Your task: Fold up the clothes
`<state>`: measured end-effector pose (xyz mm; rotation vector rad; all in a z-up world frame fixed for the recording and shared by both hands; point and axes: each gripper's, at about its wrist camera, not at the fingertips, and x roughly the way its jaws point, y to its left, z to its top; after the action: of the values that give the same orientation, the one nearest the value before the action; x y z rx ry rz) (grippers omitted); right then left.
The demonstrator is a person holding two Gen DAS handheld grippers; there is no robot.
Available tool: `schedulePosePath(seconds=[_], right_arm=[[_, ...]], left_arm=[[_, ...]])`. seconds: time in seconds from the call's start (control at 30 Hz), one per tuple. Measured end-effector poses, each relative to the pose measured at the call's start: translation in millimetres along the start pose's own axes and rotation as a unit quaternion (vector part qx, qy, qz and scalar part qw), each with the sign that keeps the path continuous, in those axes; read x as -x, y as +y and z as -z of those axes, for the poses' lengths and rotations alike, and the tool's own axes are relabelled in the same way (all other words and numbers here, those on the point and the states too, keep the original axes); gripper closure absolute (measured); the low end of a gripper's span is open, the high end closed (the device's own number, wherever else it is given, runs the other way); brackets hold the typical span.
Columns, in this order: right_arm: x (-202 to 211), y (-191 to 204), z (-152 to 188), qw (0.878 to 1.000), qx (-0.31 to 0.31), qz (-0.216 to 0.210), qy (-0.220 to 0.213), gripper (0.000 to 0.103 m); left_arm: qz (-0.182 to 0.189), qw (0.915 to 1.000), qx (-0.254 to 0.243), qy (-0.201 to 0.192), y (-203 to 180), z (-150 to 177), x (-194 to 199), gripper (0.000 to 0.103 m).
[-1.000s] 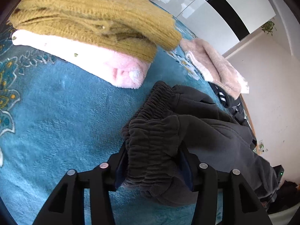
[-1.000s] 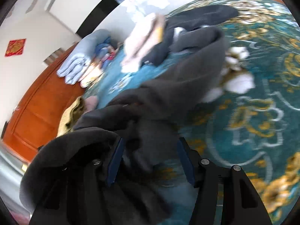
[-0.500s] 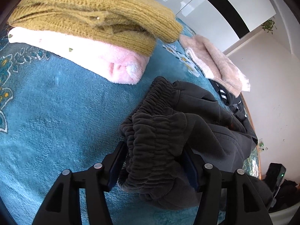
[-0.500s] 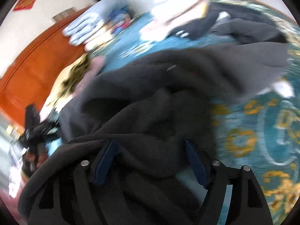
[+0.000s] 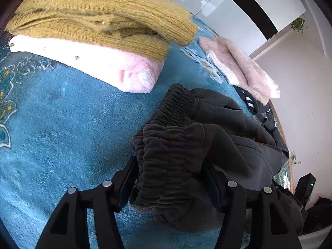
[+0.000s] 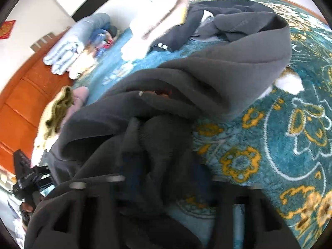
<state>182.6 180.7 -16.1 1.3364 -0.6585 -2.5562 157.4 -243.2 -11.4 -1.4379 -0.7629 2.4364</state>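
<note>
Dark grey trousers [image 5: 228,128] lie crumpled on a teal flowered blanket [image 5: 62,120]. My left gripper [image 5: 170,166] is shut on their bunched elastic waistband [image 5: 172,143], which fills the gap between the pads and rests low on the blanket. In the right wrist view the same trousers [image 6: 217,72] stretch away in long folds. My right gripper [image 6: 164,176] is blurred by motion. Its jaws are closing, and a thick fold of the dark cloth sits pressed between them.
A mustard knit sweater [image 5: 99,18] lies folded on a pink fleece [image 5: 116,66] at the upper left. A fuzzy pink garment [image 5: 238,66] and a black striped piece [image 6: 186,31] lie beyond. Folded light-blue clothes [image 6: 68,49] sit by an orange wooden headboard [image 6: 20,95].
The right gripper's fingers have drawn together on the dark cloth while it shifted along the trousers. The left gripper has kept its hold and its place.
</note>
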Motion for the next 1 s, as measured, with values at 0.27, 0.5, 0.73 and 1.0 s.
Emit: schedulePosePath(seconds=[0.27, 0.5, 0.73, 1.0], right_arm=[[81.5, -31.3, -26.6, 0.994, -0.018, 0.012, -0.104, 0.092], [206.7, -133.2, -77.1, 0.954, -0.087, 0.175, -0.228, 0.092], [220.9, -236.4, -86.2, 0.929, -0.193, 0.239, -0.206, 0.103], [200.9, -246.2, -46.3, 0.951, -0.191, 0.162, -0.183, 0.103]], left_arm=[[-0.001, 1.0000, 0.000, -0.002, -2.8, -1.3, 2.1, 0.038], [0.003, 1.0000, 0.000, -0.002, -6.7, -4.3, 0.1, 0.038], [-0.003, 1.0000, 0.003, -0.003, -11.2, -9.1, -1.5, 0.038], [-0.016, 0.9999, 0.002, 0.001, -14.9, -14.2, -4.8, 0.038]])
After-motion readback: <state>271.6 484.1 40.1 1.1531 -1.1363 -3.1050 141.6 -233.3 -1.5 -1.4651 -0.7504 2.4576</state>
